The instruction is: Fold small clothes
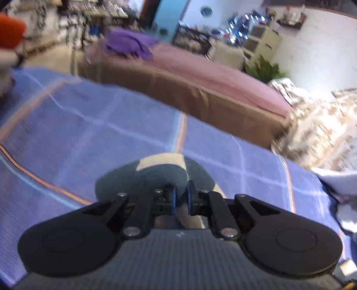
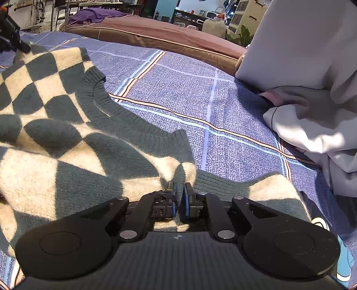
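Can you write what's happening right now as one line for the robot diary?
step: folding checkered sweater | left gripper: jaws shut on sweater | right gripper: jaws shut on sweater | surface: blue plaid bedspread

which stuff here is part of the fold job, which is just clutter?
In the job:
- checkered sweater, lying on the blue plaid bedspread
- right gripper, shut on the sweater
- left gripper, shut on the sweater

Lying about:
- white garments piled to the right
- purple blanket on the brown mattress
- potted plant
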`<state>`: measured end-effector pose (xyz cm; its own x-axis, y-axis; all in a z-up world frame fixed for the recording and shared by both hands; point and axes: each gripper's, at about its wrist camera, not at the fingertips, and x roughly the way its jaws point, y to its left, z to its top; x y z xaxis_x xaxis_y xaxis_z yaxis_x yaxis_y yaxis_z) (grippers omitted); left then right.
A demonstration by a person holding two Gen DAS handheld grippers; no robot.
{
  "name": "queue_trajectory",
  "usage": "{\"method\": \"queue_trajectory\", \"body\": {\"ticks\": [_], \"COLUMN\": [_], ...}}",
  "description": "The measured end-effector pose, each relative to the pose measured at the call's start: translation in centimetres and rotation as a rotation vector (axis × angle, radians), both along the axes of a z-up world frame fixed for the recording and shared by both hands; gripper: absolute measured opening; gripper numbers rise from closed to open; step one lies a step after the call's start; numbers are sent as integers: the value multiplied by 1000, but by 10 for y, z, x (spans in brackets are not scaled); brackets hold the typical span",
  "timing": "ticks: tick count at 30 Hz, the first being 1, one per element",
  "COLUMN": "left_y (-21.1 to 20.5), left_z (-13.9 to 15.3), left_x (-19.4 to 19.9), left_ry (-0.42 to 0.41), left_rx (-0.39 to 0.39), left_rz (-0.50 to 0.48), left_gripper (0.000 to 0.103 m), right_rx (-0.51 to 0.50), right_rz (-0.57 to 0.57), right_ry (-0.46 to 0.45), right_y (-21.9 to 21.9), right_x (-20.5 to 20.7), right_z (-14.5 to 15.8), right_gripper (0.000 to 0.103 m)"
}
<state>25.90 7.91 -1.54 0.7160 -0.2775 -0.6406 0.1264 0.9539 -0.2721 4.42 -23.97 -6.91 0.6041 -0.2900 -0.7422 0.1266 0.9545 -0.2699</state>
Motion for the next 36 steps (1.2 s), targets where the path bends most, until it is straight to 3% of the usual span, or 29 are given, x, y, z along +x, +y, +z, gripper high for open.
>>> {"method": "queue_trajectory", "body": {"ticks": [4, 6, 9, 12, 13, 14, 16, 19, 23, 25, 26, 28, 30, 32, 33, 35, 36], "left_y": [65, 86, 98, 89, 85, 79, 63, 30, -31, -57, -68, -99, -126, -140, -143, -148, -151], "left_z": [49, 66, 77, 65, 58, 48, 26, 12, 12, 13, 13, 5, -12, -29, -34, -46, -52], "left_x": [35, 49, 66, 75, 78, 83, 93, 76, 30, 14, 12, 17, 32, 32, 36, 43, 42], "left_ry": [-86, -128, -132, -85, -62, -14, 88, 20, -189, -279, -286, -231, -176, -114, -66, 25, 59], "left_rx": [120, 216, 330, 477, 506, 535, 591, 598, 619, 537, 496, 476, 538, 567, 536, 466, 474], "left_rz": [184, 251, 253, 238, 245, 241, 203, 19, -351, -588, -682, -807, -840, -863, -902, -998, -1039], "left_gripper": [9, 9, 9, 13, 20, 48, 85, 86, 94, 103, 103, 103, 103, 102, 100, 98, 98], "right_rx": [1, -5, -9, -48, -73, -88, -88, -70, -54, -36, -25, -8, 21, 65, 90, 136, 159], "right_rz": [-1, 13, 43, 102, 120, 132, 144, 132, 95, 80, 73, 61, 46, 14, -4, -45, -65], "right_ry": [-13, -20, -52, -63, -60, -55, -61, -55, -27, -21, -20, -24, -37, -67, -80, -87, -84], "right_y": [4, 8, 17, 30, 36, 39, 45, 46, 38, 30, 26, 19, 11, -1, -6, -19, -25], "right_x": [4, 10, 25, 46, 53, 58, 62, 58, 44, 35, 31, 25, 20, 15, 12, 9, 8], "right_z": [6, 9, 18, 27, 28, 28, 30, 27, 20, 19, 19, 21, 23, 27, 29, 30, 30], "right_gripper": [17, 15, 11, 7, 7, 7, 7, 7, 7, 7, 7, 7, 16, 38, 43, 62, 65]}}
